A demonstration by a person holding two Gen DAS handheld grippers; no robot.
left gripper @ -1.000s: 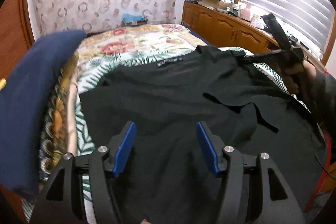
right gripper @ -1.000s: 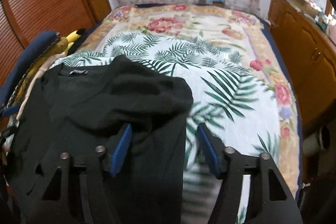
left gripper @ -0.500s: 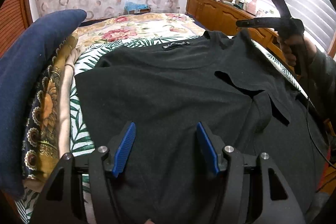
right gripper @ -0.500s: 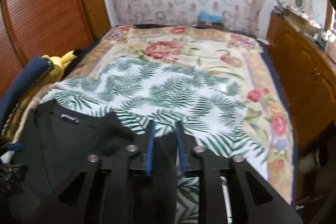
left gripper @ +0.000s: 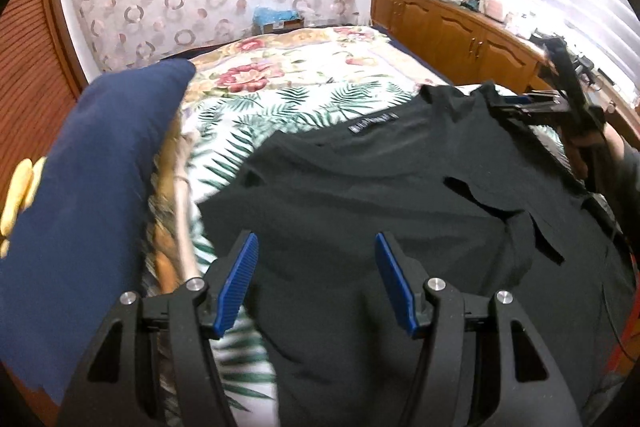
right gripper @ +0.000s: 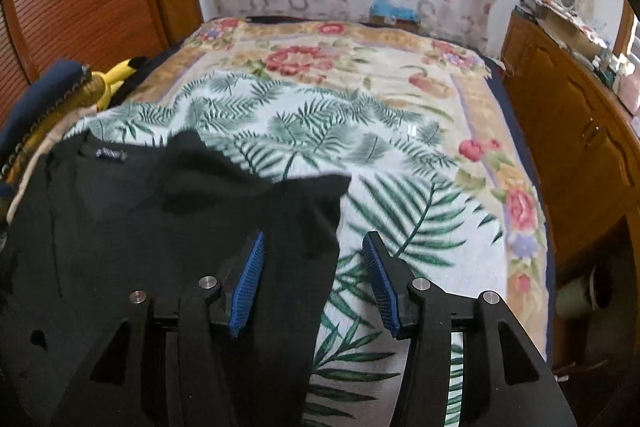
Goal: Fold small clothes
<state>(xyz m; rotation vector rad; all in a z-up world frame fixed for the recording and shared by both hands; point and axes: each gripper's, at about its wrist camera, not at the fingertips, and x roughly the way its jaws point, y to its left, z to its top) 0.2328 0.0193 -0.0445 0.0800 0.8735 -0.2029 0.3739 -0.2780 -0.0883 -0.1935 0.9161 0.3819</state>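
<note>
A black T-shirt (left gripper: 400, 195) lies flat on the bed, its label at the collar facing up. My left gripper (left gripper: 315, 247) hovers open over the shirt's left part, with nothing pinched. My right gripper (right gripper: 314, 243) is over the shirt's (right gripper: 140, 211) right edge. Its jaws are opening; the cloth's edge lies under the gap and the pads do not press on it. In the left wrist view the right gripper (left gripper: 516, 105) sits by the far shoulder, held by a hand (left gripper: 588, 151).
The shirt rests on a palm-leaf sheet (right gripper: 400, 195) over a floral bedspread (right gripper: 320, 55). A navy cushion (left gripper: 80, 187) and a yellow plush (right gripper: 116, 75) pile up at the bed's left side. Wooden cabinets (right gripper: 580, 147) run along the right.
The right gripper's jaws, narrow on black cloth half a second ago, now stand apart and the cloth lies down. The left gripper has shifted left, toward the cushion.
</note>
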